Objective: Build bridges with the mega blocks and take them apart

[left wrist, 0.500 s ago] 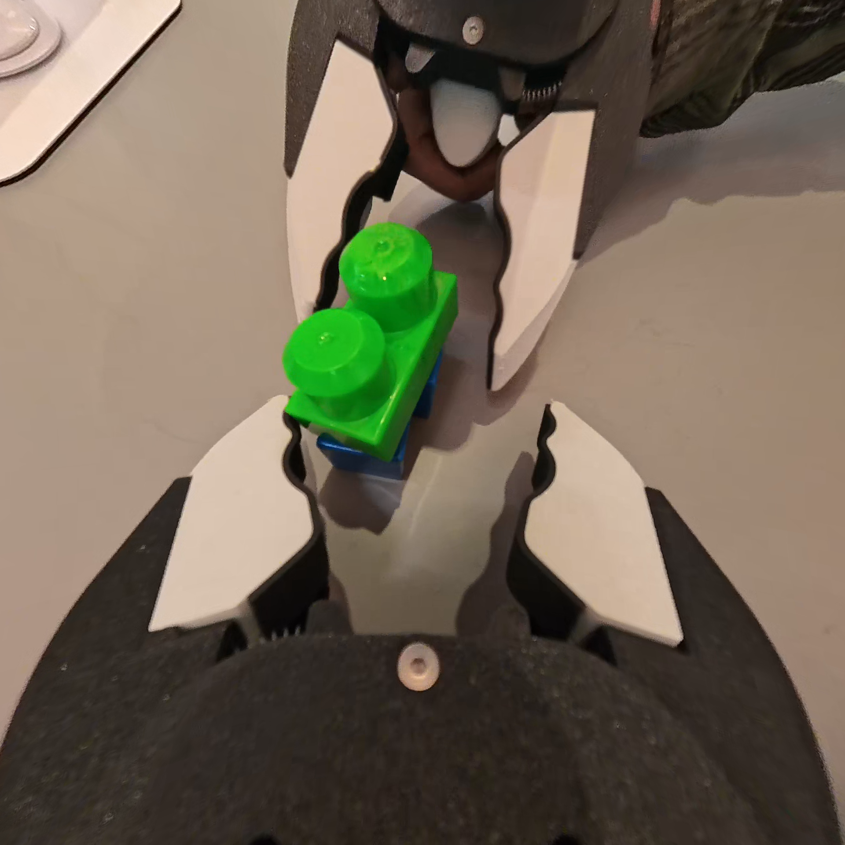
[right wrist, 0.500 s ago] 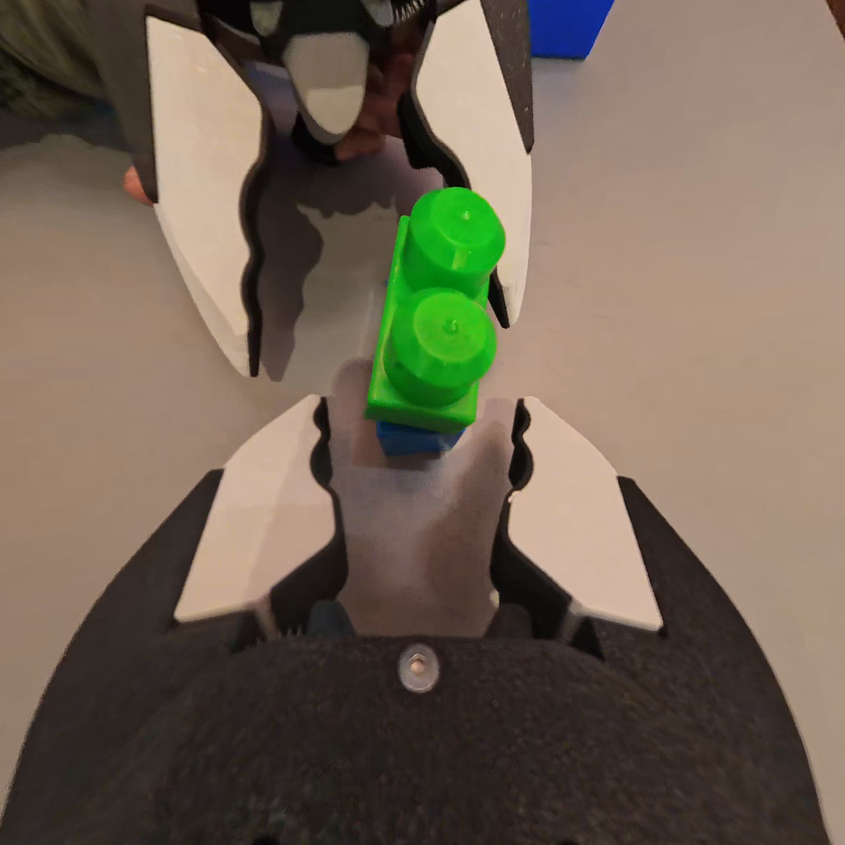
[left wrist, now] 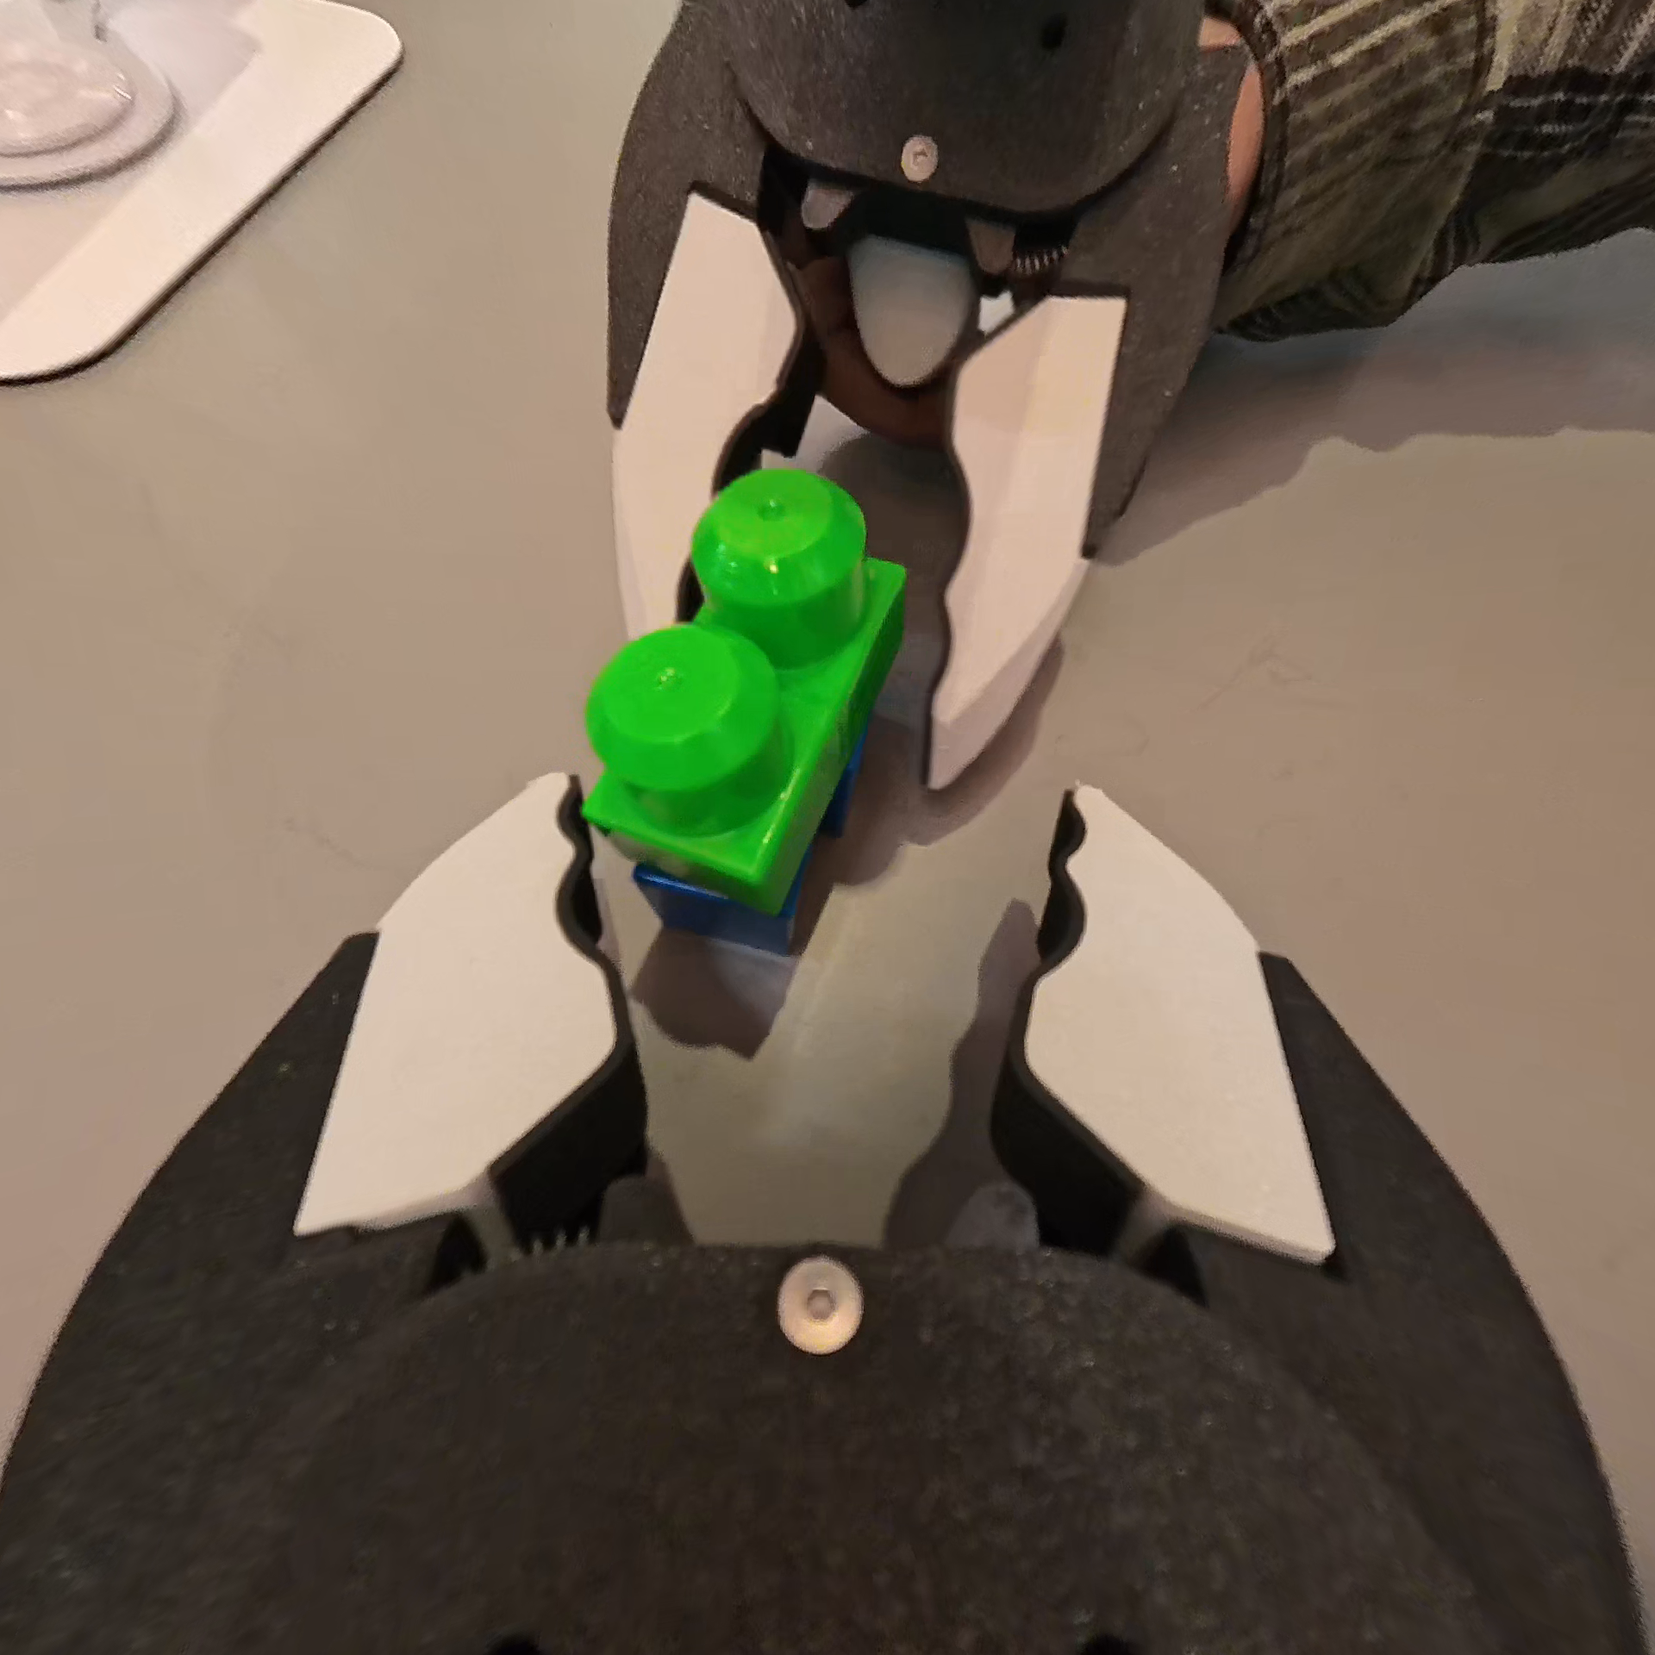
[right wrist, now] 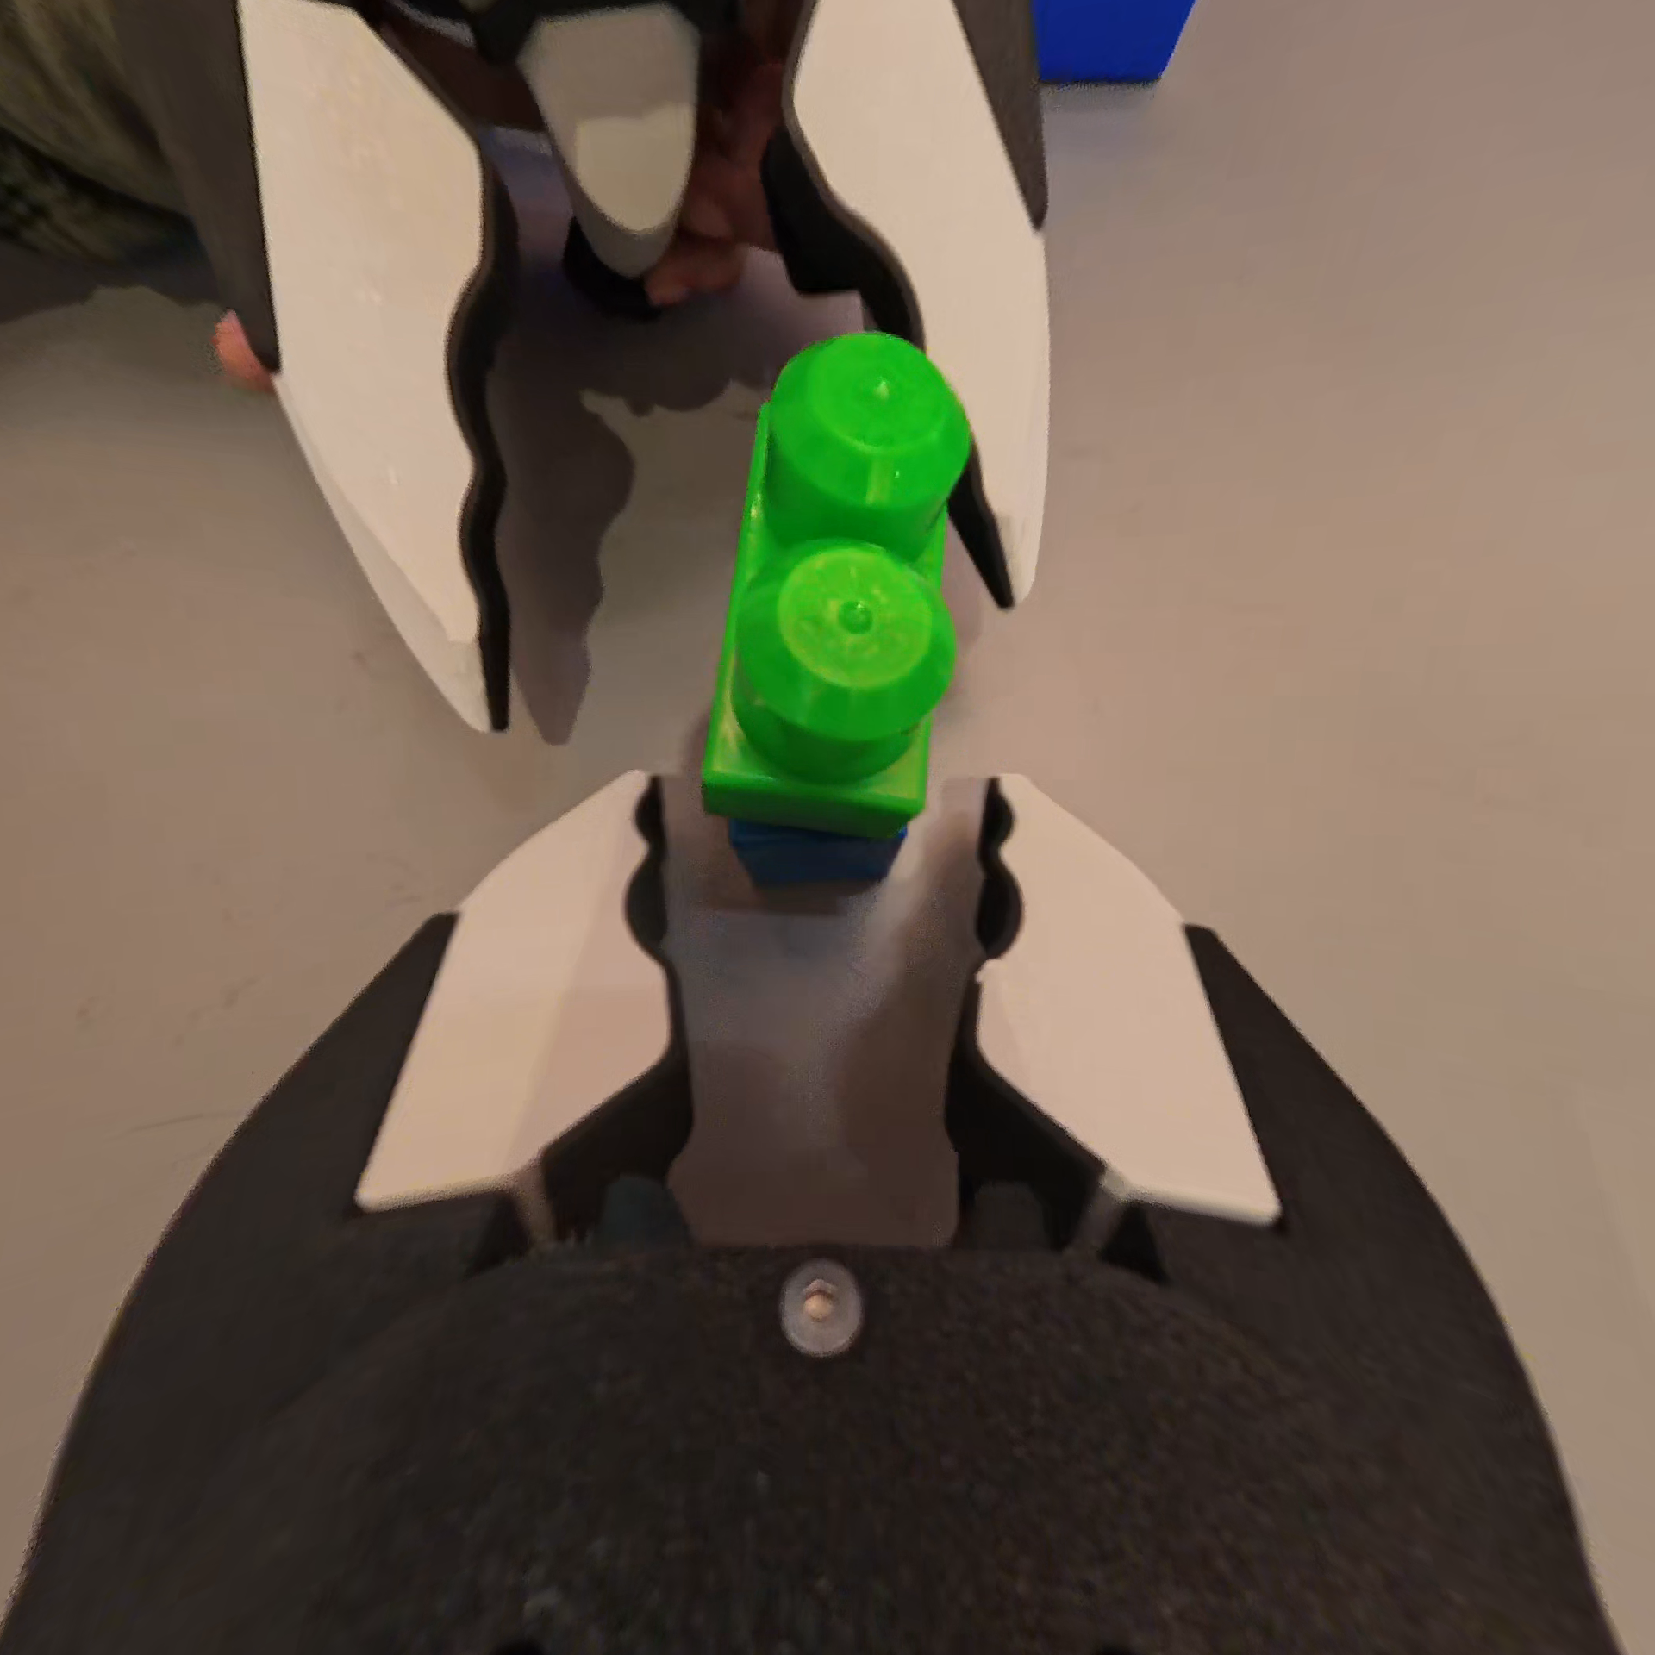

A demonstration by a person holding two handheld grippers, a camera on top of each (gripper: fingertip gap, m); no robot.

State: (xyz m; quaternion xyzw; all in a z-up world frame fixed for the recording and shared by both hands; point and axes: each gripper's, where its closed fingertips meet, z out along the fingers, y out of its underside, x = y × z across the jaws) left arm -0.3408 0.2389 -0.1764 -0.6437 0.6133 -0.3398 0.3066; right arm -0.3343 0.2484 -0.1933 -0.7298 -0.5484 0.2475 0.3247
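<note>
Mega blocks stood stacked on the grey bench [left wrist: 269, 627]: a green block [left wrist: 752, 707] with two round studs sat on a blue block [left wrist: 725, 909], and the pair rested between the two tools. At far left in the left wrist view, a white tray [left wrist: 179, 224] lay near the bench's edge, bearing something of clear plastic. The left hand-held gripper [left wrist: 819, 797] was released, its jaws spread wide, with the left fingertip just beside the green block's near corner. Opposite it, the right hand-held gripper [left wrist: 797, 698] was likewise released and straddled the far end of the stack. At upper right, a plaid sleeve [left wrist: 1433, 152] rested on the bench behind that tool. In the right wrist view, a further blue object [right wrist: 1115, 40] sat far off.
</note>
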